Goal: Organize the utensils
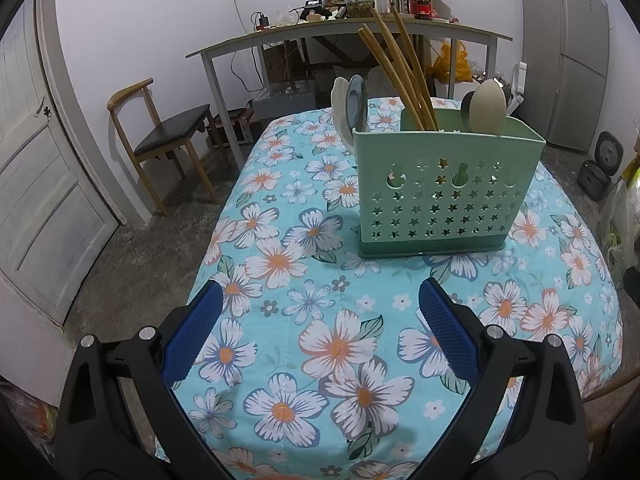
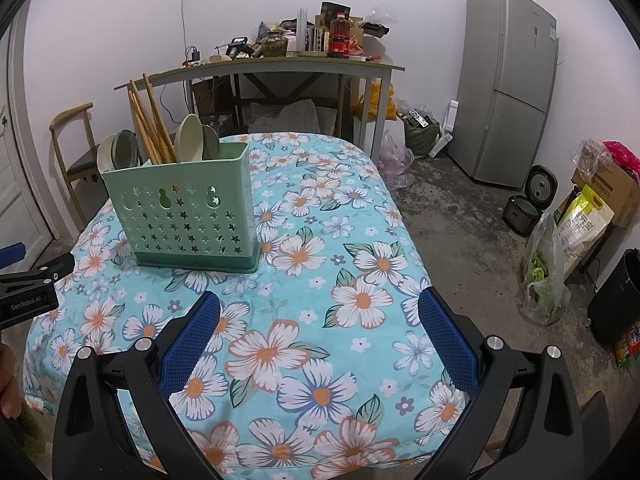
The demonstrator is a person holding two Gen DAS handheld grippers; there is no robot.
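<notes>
A green plastic utensil holder (image 1: 444, 188) (image 2: 184, 216) with star-shaped holes stands upright on the floral tablecloth (image 1: 320, 320) (image 2: 320, 280). Wooden chopsticks (image 1: 400, 72) (image 2: 148, 124) lean out of its middle section. Two spoons (image 1: 352, 100) (image 2: 120, 152) stand in its left section and two more spoons (image 1: 486, 106) (image 2: 198, 138) in its right section. My left gripper (image 1: 320, 300) is open over the cloth, well short of the holder, nothing between its blue pads. My right gripper (image 2: 320, 308) is open too, with the holder to its front left.
A wooden chair (image 1: 160, 136) stands left of the table and a cluttered desk (image 1: 344, 28) (image 2: 280, 64) behind it. A grey fridge (image 2: 508, 84), a rice cooker (image 2: 528, 204), bags and boxes (image 2: 580, 220) are on the floor to the right. A white door (image 1: 36, 180) is at far left.
</notes>
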